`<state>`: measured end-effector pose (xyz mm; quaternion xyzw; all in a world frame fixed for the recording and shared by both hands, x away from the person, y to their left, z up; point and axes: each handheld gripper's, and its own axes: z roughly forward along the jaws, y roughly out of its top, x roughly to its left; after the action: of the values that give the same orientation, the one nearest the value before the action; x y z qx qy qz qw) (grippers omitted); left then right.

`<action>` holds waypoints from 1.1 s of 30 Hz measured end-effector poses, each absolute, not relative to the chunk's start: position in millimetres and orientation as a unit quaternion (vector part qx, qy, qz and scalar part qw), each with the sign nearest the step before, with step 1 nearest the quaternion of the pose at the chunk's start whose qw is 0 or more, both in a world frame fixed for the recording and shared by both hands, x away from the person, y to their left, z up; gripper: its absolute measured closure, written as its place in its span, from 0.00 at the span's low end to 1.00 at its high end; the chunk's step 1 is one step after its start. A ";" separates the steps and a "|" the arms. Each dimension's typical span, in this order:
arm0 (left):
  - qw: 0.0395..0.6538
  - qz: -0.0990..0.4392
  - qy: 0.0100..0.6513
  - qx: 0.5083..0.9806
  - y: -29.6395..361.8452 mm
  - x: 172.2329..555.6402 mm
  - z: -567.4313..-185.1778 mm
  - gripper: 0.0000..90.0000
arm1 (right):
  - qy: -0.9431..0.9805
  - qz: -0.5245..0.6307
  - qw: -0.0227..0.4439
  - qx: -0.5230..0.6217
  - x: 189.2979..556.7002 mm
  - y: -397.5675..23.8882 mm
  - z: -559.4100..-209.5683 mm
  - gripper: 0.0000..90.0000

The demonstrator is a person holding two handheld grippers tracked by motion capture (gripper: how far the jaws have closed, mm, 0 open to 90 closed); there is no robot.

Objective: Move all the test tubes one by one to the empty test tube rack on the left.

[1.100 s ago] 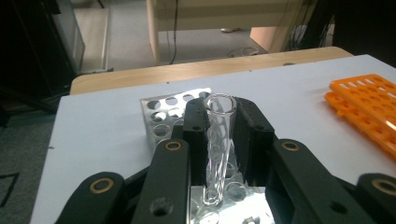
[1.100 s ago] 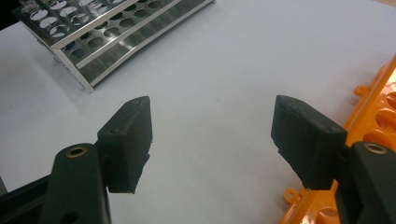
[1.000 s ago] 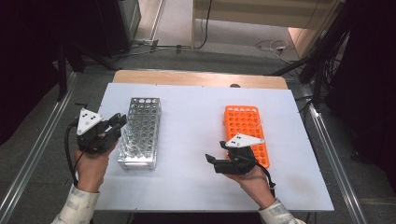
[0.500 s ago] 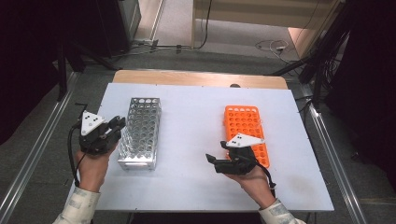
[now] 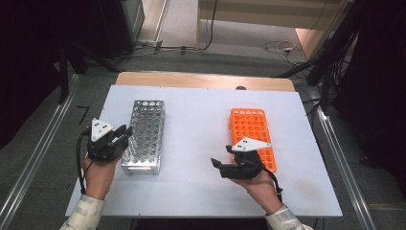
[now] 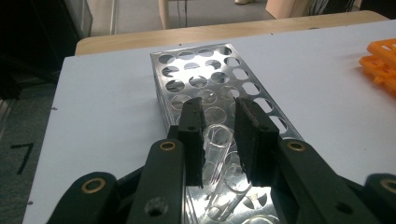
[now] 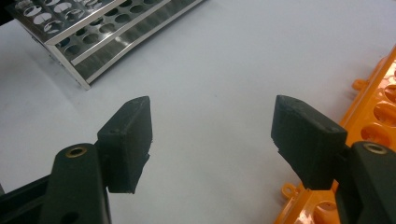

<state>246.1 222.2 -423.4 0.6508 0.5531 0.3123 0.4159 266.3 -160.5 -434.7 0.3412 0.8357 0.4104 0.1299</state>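
A clear test tube (image 6: 218, 140) stands tilted in a hole at the near end of the metal rack (image 6: 210, 70). My left gripper (image 6: 219, 109) is shut on the tube, which sits tightly between the pads, though the jaws have just been opening a little. In the high view the left gripper (image 5: 123, 134) sits at the near left corner of the metal rack (image 5: 146, 129). My right gripper (image 7: 212, 126) is open with nothing between its jaws. It rests low over the white table, just left of the orange rack (image 7: 378, 112). In the high view the right gripper (image 5: 218, 165) points left.
The orange rack (image 5: 251, 132) lies flat on the right half of the white table (image 5: 196, 115). The metal rack (image 7: 93, 28) stands on the left half. A wooden strip (image 5: 201, 80) runs along the far edge. Cables and dark equipment lie on the floor beyond.
The left gripper has shifted slightly at the near end of the metal rack. The right hand and both racks have kept still.
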 end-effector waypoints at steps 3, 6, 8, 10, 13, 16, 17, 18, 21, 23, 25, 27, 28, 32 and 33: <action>0.419 0.313 0.553 0.648 221.7 245.5 -422.1 0.80 | 0.836 0.410 0.130 0.342 266.0 -160.4 -434.8 0.31; 0.427 0.311 0.552 0.645 221.7 244.5 -419.4 0.77 | 0.834 0.412 0.131 0.342 265.7 -161.3 -433.8 0.31; 0.432 0.310 0.551 0.643 221.3 243.2 -416.8 0.71 | 0.833 0.413 0.132 0.344 266.0 -162.5 -433.2 0.31; 0.440 0.306 0.552 0.639 219.8 242.2 -414.6 0.61 | 0.832 0.414 0.133 0.345 266.5 -164.0 -432.9 0.31; 0.450 0.299 0.552 0.635 215.5 239.4 -410.9 0.44 | 0.830 0.414 0.135 0.350 267.2 -166.8 -432.1 0.31; 0.461 0.298 0.546 0.633 208.7 234.7 -407.3 0.32 | 0.827 0.413 0.140 0.355 268.8 -172.2 -432.2 0.31; 0.465 0.296 0.543 0.634 206.1 233.1 -406.2 0.28 | 0.825 0.413 0.143 0.357 269.9 -174.8 -432.4 0.32; 0.468 0.294 0.539 0.635 203.4 231.5 -405.4 0.26 | 0.823 0.413 0.145 0.362 270.8 -177.8 -432.3 0.32; 0.478 0.290 0.526 0.641 193.7 227.1 -404.4 0.24 | 0.816 0.412 0.156 0.375 273.8 -188.2 -431.1 0.32; 0.484 0.288 0.517 0.645 187.5 224.5 -403.3 0.23 | 0.810 0.414 0.164 0.382 276.2 -195.9 -430.1 0.33; 0.489 0.285 0.510 0.648 181.7 223.0 -402.7 0.22 | 0.804 0.415 0.170 0.391 278.1 -203.6 -429.1 0.33; 0.491 0.281 0.503 0.653 176.8 222.0 -403.6 0.22 | 0.799 0.414 0.176 0.399 280.1 -211.2 -428.6 0.33; 0.490 0.279 0.501 0.656 174.7 221.6 -404.8 0.22 | 0.797 0.412 0.181 0.403 281.2 -215.0 -428.7 0.33; 0.487 0.272 0.495 0.666 165.3 221.5 -411.4 0.22 | 0.787 0.405 0.196 0.422 287.3 -231.4 -430.9 0.34; 0.486 0.271 0.493 0.669 164.0 221.6 -412.3 0.22 | 0.784 0.402 0.198 0.430 288.4 -235.1 -431.2 0.34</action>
<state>221.6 164.0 -412.3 0.6695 0.4929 0.2705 0.4855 288.4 -235.1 -431.2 0.4296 0.7843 0.4016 0.1978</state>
